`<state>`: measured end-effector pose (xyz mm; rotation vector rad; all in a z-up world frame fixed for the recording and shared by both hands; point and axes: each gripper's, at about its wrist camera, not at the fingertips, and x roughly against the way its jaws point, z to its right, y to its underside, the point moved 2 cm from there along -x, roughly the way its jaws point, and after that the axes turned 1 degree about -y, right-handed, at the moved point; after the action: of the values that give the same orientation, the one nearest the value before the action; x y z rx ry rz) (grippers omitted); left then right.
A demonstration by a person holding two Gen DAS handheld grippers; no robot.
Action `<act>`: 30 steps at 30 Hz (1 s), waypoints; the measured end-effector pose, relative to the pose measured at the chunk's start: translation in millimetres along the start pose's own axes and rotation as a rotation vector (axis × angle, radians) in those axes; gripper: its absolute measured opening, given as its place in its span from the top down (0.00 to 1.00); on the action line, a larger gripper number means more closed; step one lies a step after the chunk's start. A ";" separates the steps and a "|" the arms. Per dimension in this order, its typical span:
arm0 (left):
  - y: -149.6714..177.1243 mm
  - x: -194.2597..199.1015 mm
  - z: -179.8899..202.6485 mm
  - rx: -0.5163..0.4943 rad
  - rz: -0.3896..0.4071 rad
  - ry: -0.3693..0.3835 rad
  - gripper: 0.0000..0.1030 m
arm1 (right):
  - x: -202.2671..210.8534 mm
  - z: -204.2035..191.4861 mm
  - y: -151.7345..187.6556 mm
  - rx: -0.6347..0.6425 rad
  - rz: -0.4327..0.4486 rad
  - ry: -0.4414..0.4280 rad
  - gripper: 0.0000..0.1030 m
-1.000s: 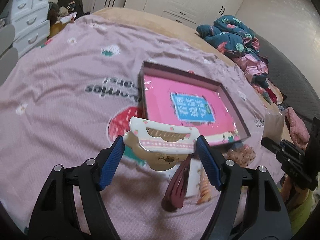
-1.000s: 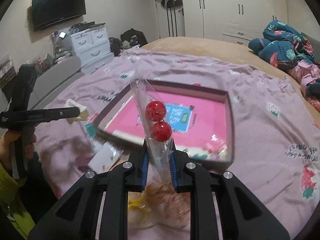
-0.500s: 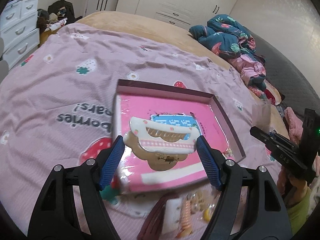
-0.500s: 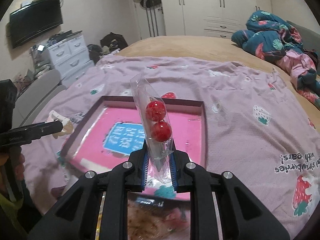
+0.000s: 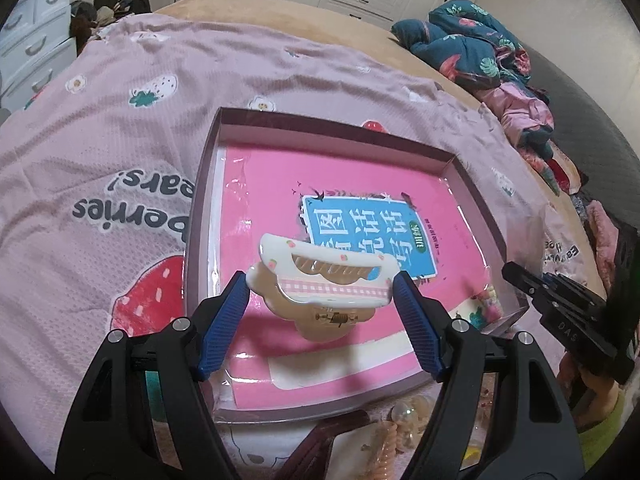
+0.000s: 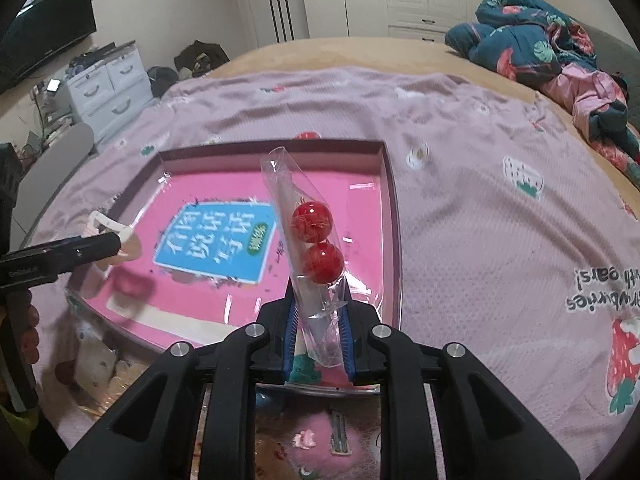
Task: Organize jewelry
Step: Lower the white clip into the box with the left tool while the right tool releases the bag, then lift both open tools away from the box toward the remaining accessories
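Through my left wrist camera, my left gripper (image 5: 320, 300) clamps a cream plastic claw hair clip with a pink gingham band (image 5: 326, 282) by its two ends, blue pads pressing on either side. The clip hangs above the near part of a shallow dark-rimmed cardboard box tray (image 5: 200, 216), whose floor is covered by a glossy pink book with a blue title panel (image 5: 360, 232). The tray lies on a mauve strawberry-print bedspread (image 5: 100, 152). Just below the tray's near rim sit loose trinkets: pale pearly beads (image 5: 408, 410) and a peach spiral hair tie (image 5: 386, 446). At the right edge, my right gripper's black body (image 5: 560, 304) shows.

Through my right wrist camera, my right gripper (image 6: 318, 334) is nearly closed, pinching the lower end of a clear cellophane sleeve holding two red balls (image 6: 316, 240). The sleeve stands tilted up over the tray's near right part. At the left, my left gripper carries the cream clip over the tray's left edge. A crumpled teal floral quilt (image 6: 532, 40) lies at the bed's far right.
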<state>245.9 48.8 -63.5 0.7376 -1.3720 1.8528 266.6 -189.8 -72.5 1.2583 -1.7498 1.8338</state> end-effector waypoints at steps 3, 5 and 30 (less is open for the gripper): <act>1.9 -1.5 -0.8 0.005 0.006 -0.006 0.36 | -3.8 0.3 4.1 0.009 -0.011 0.008 0.83; 4.4 -2.6 -0.5 0.005 0.005 -0.019 0.36 | -5.4 0.7 5.3 0.003 -0.016 0.005 0.83; 15.0 55.2 11.5 0.012 0.093 -0.044 0.23 | 32.1 4.2 2.5 -0.052 0.063 -0.052 0.37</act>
<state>201.7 46.0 -25.6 0.7353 -1.4467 1.9283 248.2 -205.1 -50.4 1.2555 -1.8725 1.7929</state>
